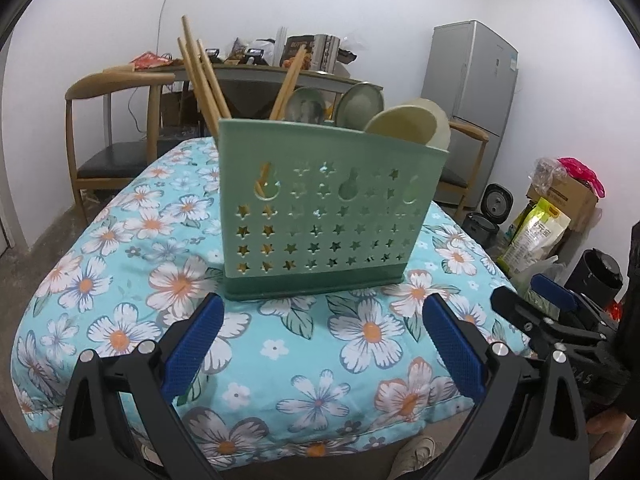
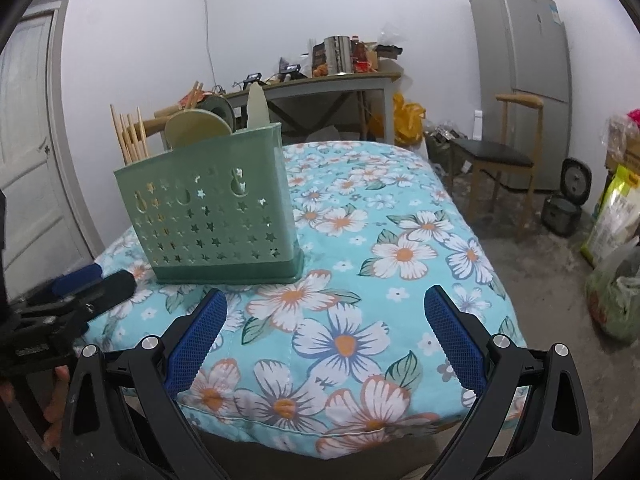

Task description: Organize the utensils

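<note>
At the centre of the left wrist frame, the green utensil caddy (image 1: 332,216) was seen on the floral worktop (image 1: 120,280), chopsticks (image 1: 202,76) and spoons (image 1: 404,126) already slotted; both grippers (image 1: 322,320) (image 2: 326,312) were spread, empty; little seemingly remained.

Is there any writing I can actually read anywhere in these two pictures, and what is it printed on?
None can be read for certain.
Yellow-green bag on the floor: print too blurred.
Fridge: door stickers too small.
Boxes on the back table: lettering blurred.
Right gripper body: pale marks, illegible.
Green utensil holder: star and gourd-shaped cut-outs only, no words.
</note>
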`<state>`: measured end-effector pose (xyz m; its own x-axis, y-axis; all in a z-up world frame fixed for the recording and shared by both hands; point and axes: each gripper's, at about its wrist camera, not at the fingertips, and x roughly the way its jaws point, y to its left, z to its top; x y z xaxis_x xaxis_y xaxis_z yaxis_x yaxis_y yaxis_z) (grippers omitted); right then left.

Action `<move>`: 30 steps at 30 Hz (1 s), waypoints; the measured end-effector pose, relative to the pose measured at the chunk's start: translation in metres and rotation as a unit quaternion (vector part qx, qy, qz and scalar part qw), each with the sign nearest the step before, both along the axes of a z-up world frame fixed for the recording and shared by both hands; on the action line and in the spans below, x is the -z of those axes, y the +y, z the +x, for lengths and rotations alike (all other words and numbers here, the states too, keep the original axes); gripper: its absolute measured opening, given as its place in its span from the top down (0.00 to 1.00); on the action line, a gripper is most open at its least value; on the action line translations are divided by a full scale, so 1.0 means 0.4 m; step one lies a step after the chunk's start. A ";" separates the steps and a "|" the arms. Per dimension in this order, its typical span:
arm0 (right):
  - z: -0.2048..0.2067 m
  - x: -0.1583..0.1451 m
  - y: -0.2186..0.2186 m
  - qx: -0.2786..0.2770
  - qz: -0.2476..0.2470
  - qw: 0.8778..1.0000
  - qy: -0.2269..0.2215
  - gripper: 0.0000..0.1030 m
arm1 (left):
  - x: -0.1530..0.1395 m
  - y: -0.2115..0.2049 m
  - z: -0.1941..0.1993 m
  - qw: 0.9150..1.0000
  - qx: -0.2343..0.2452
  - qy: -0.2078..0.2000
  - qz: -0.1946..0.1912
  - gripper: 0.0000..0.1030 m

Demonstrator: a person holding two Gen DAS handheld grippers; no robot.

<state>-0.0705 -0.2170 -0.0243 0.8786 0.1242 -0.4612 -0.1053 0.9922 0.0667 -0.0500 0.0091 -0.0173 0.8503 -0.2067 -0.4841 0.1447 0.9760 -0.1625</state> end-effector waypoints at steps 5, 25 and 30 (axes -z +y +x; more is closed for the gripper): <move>0.006 0.004 0.000 0.004 -0.008 1.000 0.003 0.08 | -0.006 -0.025 -0.021 0.999 -0.012 -0.029 0.042 0.05; 0.009 0.004 0.002 0.000 -0.004 1.000 0.001 0.08 | 0.014 0.003 0.001 1.000 -0.026 -0.002 0.013 0.05; 0.003 0.006 0.015 -0.003 -0.018 1.000 -0.003 0.08 | 0.012 -0.004 -0.002 1.000 -0.020 -0.006 0.017 0.05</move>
<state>-0.0695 -0.2110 -0.0268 0.8804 0.1123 -0.4608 -0.1108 0.9934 0.0303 -0.0508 0.0076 -0.0222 0.8635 -0.1564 -0.4794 0.1083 0.9860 -0.1268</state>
